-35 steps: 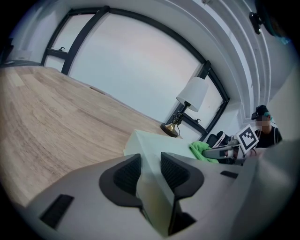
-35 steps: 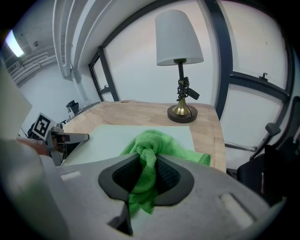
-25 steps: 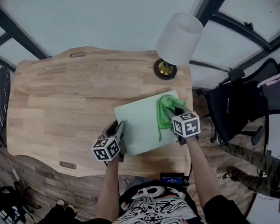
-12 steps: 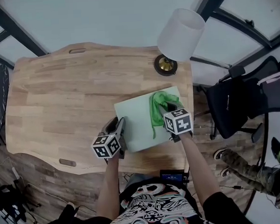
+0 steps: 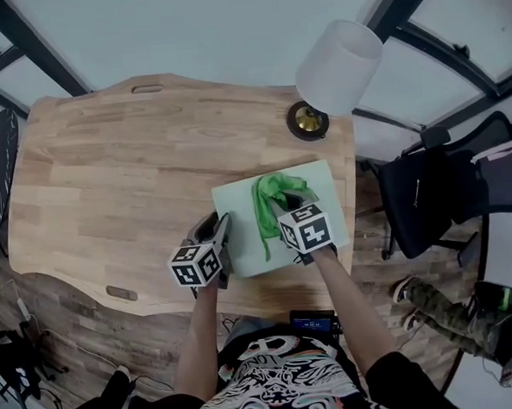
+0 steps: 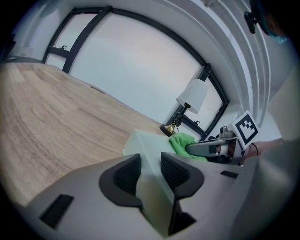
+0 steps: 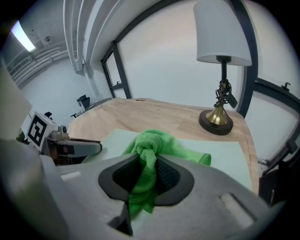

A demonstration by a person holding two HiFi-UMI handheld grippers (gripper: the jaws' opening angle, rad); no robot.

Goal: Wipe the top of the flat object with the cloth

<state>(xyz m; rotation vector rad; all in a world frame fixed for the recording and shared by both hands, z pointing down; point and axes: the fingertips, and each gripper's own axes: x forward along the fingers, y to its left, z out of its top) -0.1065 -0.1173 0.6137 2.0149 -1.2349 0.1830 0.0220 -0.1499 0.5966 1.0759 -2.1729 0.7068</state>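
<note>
With the left gripper (image 5: 217,243) clamping the pale green board (image 5: 239,213) at the table's (image 5: 108,182) front right corner, the right gripper (image 5: 284,208), pinching the green cloth (image 5: 267,197), should press flat, stroking evenly.

cloth (image 5: 267,195): fuzzy green microfibre | flat object (image 5: 239,216): smooth, matt | table (image 5: 124,164): wood, matt grain | lamp base (image 5: 307,121): glossy brass
</note>
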